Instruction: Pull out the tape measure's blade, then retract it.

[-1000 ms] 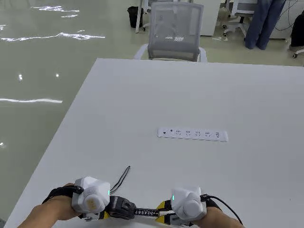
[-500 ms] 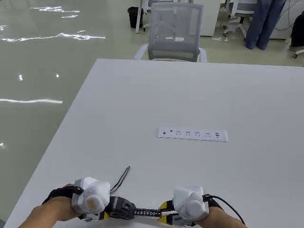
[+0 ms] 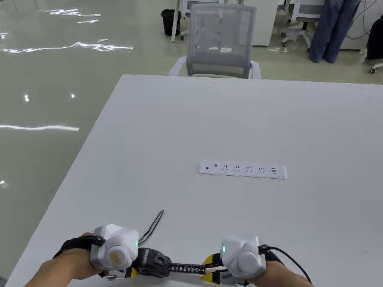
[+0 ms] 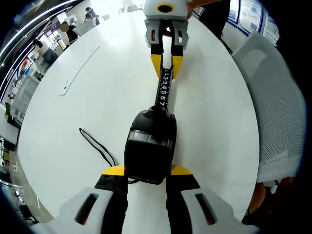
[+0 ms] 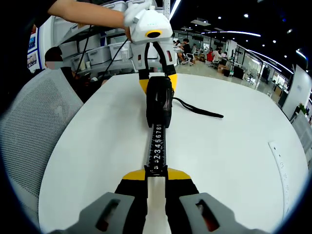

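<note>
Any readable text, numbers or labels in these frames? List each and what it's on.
"2 3 4 5 6 7 8 9": white digits on the black blade.
No legible label on the tape measure case.
Markings on the power strip: too small to read.
Print on the wall posters: blurred.

Table (image 3: 179, 131): smooth matt white top. Tape measure (image 4: 148, 151): black plastic case with a shinier grey panel on top. Blade (image 4: 164, 90): dark, satin, with white printed numerals. Cord (image 4: 97, 146): black, matt. Left gripper (image 4: 148, 171) and right gripper (image 5: 156, 175): smooth white plastic shells, matt yellow tips on the jaws. Power strip (image 3: 242, 169): white plastic. Floor (image 3: 48, 89): glossy, mirrors the lights. Chair (image 3: 220, 36): grey mesh back.
</note>
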